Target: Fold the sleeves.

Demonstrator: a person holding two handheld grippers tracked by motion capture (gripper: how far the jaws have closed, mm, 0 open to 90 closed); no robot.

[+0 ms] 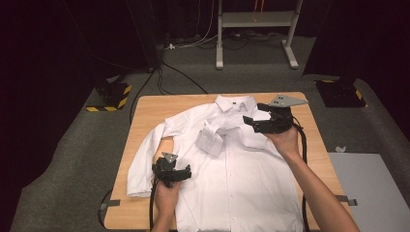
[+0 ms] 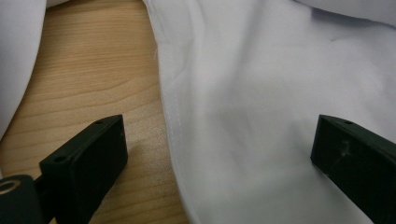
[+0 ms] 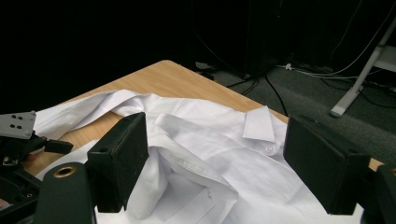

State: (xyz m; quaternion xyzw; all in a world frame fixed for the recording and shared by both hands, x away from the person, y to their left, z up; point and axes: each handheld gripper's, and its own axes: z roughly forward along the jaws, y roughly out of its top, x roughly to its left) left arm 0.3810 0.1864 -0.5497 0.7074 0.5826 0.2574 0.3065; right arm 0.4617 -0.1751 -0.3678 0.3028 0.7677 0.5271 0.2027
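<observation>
A white shirt [image 1: 241, 169] lies flat and buttoned, front up, across my wooden table [image 1: 145, 108], collar [image 1: 235, 103] at twelve o'clock, one sleeve folded over the chest with its cuff [image 1: 209, 140] at the middle, the other sleeve down the nine o'clock edge. My left gripper [image 1: 181, 175] sits at seven o'clock, jaws spread and empty, straddling the shirt's side seam [image 2: 173, 100] with bare wood beside it. My right gripper [image 1: 252, 121] hangs over the shoulder at one o'clock, jaws spread wide, holding nothing.
</observation>
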